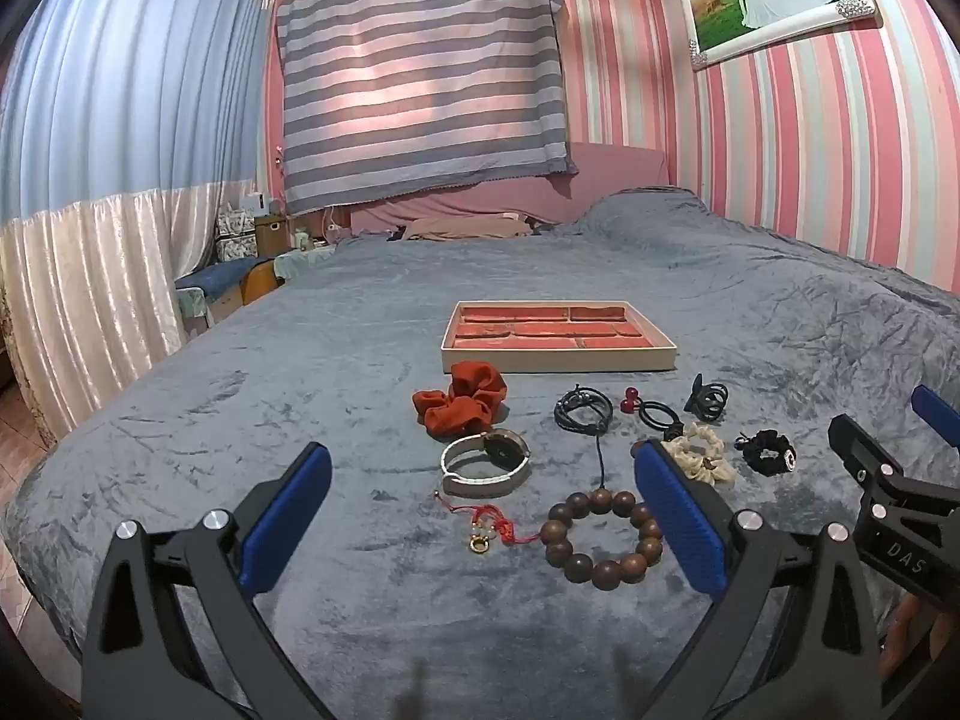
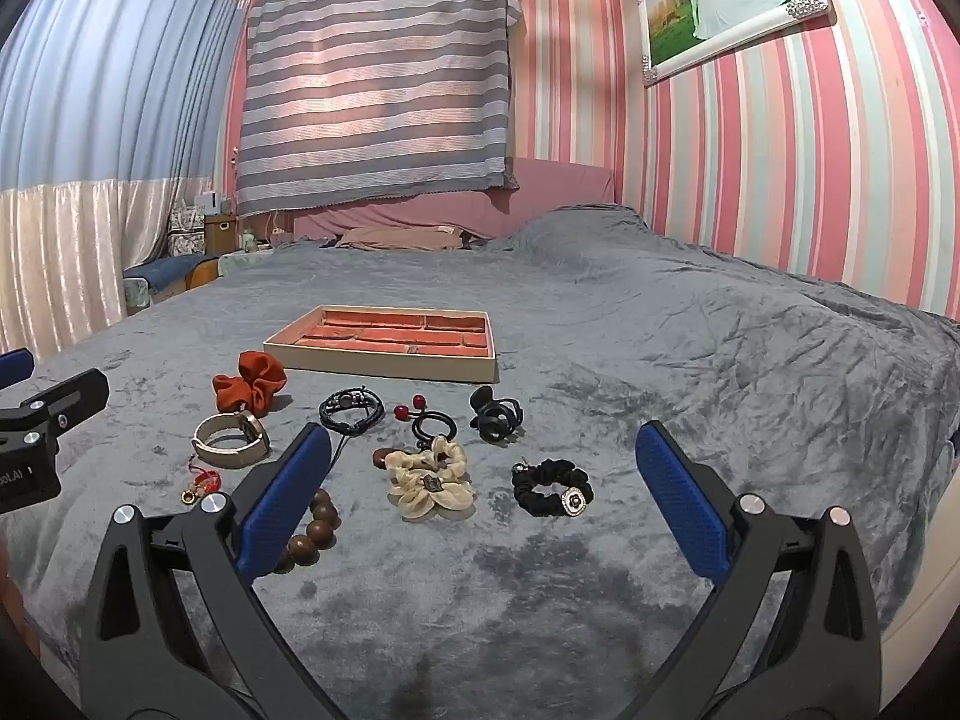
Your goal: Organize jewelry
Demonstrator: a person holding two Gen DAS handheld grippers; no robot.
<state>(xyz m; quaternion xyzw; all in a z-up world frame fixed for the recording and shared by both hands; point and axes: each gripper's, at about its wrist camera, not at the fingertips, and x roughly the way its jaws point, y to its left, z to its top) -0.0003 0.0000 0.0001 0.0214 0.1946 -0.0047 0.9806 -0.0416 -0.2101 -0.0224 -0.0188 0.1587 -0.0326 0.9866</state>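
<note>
Grey velvet bedspread (image 1: 240,420) carries everything. Left gripper (image 1: 480,504), jaws apart and empty, has the wooden bead bracelet (image 1: 602,539) lower centre between its fingers; right gripper (image 2: 483,489), likewise apart, frames the black scrunchie (image 2: 552,487); tray (image 1: 558,357) lies beyond.

left gripper (image 1: 483,501): black angular frame, two fingers
left fingers (image 1: 287,525): blue ribbed pads
left screws (image 1: 215,519): round silver heads at the finger pivots
right gripper (image 2: 483,501): same black frame
right fingers (image 2: 684,501): blue ribbed pads
marking: white letters "das" on the right gripper's black body, seen from the left wrist
</note>
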